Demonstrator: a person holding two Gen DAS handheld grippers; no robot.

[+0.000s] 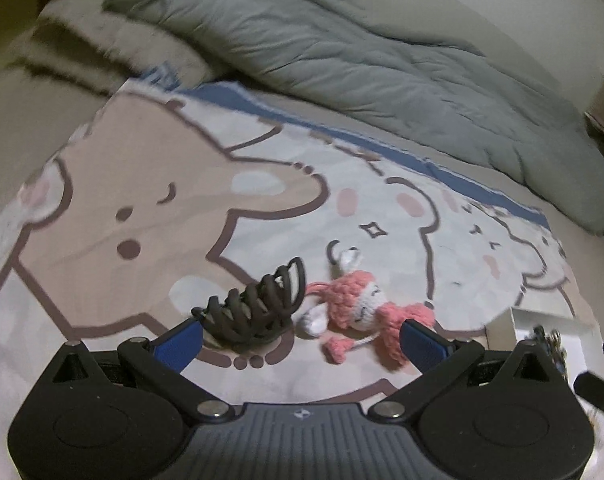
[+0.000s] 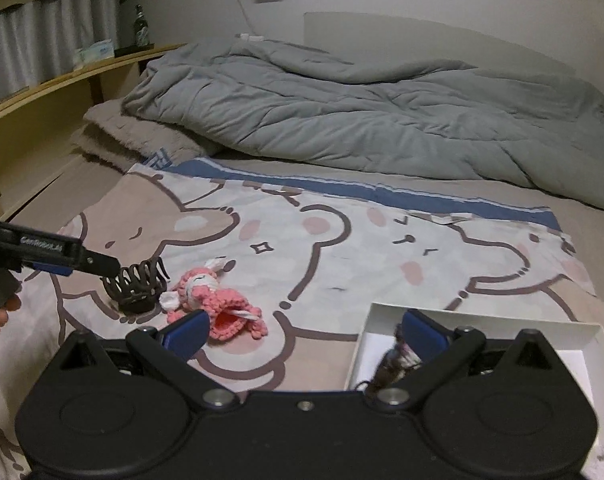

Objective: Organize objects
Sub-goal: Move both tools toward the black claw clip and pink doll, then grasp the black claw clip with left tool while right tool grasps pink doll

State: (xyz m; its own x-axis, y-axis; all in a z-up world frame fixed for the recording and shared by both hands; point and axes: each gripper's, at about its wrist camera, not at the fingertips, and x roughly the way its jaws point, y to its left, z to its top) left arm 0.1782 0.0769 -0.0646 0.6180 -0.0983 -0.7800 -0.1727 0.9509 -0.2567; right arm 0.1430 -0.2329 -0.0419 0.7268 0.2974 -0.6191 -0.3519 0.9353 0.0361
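Observation:
A black hair claw clip [image 1: 253, 308] and a pink crochet doll [image 1: 362, 312] lie side by side on the cartoon-bear blanket [image 1: 141, 208]. My left gripper [image 1: 302, 340] is open and low over both, its left finger at the clip and its right finger at the doll's body. The right wrist view shows that gripper [image 2: 109, 268] reaching the clip [image 2: 135, 288] from the left, with the doll [image 2: 213, 300] beside it. My right gripper [image 2: 304, 332] is open and holds nothing. Its right finger hangs over a white box [image 2: 574, 340] holding a dark hair accessory [image 2: 394, 360].
A rumpled grey duvet [image 2: 362, 112] covers the far half of the bed, with a beige fuzzy blanket [image 2: 117, 136] at its left. A wooden headboard shelf [image 2: 41, 88] runs along the left. A person's hand [image 2: 1, 312] holds the left gripper.

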